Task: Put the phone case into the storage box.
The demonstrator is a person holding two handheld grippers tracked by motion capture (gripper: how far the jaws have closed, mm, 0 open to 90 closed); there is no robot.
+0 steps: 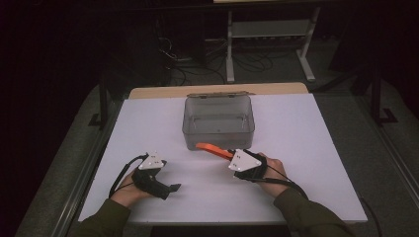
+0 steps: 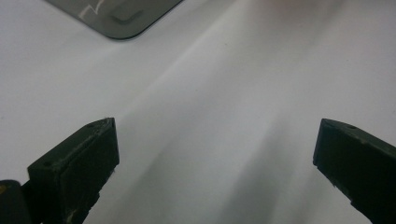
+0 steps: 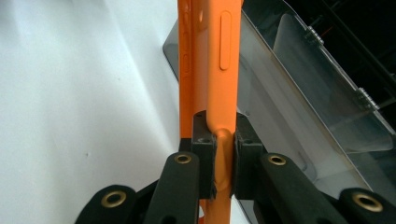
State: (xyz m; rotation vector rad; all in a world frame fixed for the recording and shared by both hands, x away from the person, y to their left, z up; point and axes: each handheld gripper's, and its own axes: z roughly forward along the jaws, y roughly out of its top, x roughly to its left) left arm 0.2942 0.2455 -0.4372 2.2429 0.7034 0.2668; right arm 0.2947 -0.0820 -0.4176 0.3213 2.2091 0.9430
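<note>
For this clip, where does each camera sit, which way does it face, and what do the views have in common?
High view: above the person's side, facing forward and down on the white table; both forearms, left tool, right tool.
Left gripper view: on the left tool, facing bare tabletop; jaws wide apart.
Right gripper view: on the right tool, jaws clamping the orange case.
Shared: the clear bin.

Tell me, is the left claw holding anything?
No, the left claw is wide open, with bare white table between its jaws.
</note>
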